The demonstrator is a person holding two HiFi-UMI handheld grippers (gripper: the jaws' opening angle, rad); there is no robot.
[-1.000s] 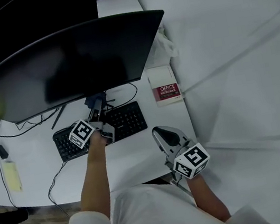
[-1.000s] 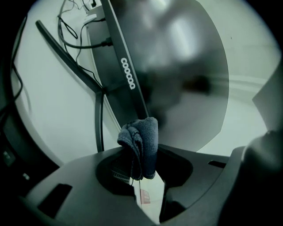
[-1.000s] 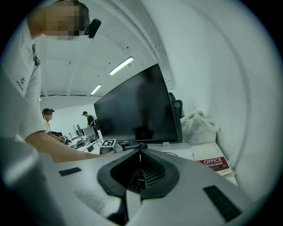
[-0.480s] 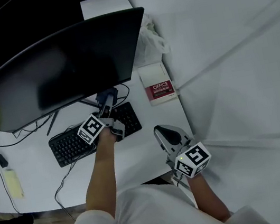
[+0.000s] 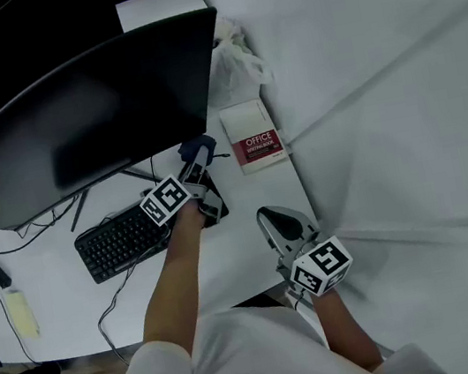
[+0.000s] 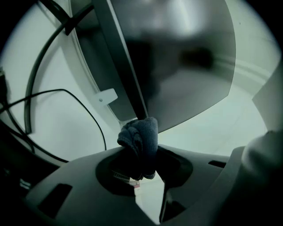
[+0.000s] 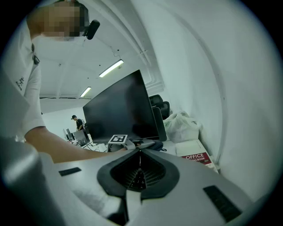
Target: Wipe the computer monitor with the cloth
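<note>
A wide black curved monitor [image 5: 86, 109] stands on a white desk [image 5: 202, 259]. My left gripper [image 5: 198, 159] is shut on a bunched dark blue cloth [image 5: 195, 150], held just below the monitor's lower right corner. In the left gripper view the cloth [image 6: 140, 140] pokes up from the jaws, right under the screen's bottom edge [image 6: 194, 110]. My right gripper [image 5: 278, 223] hovers over the desk's front right edge, shut with nothing in it. In the right gripper view its jaws [image 7: 139, 152] meet, and the monitor [image 7: 121, 110] is seen beyond.
A black keyboard [image 5: 126, 235] lies under my left arm, with cables [image 5: 9, 232] running behind it. A red and white book [image 5: 254, 146] and a white plastic bag [image 5: 234, 61] sit at the desk's right end, against a white wall [image 5: 382, 111]. A yellow item [image 5: 20, 313] rests far left.
My left gripper has carried the cloth to the right, from under the monitor's middle to below its lower right corner. The right gripper has stayed put.
</note>
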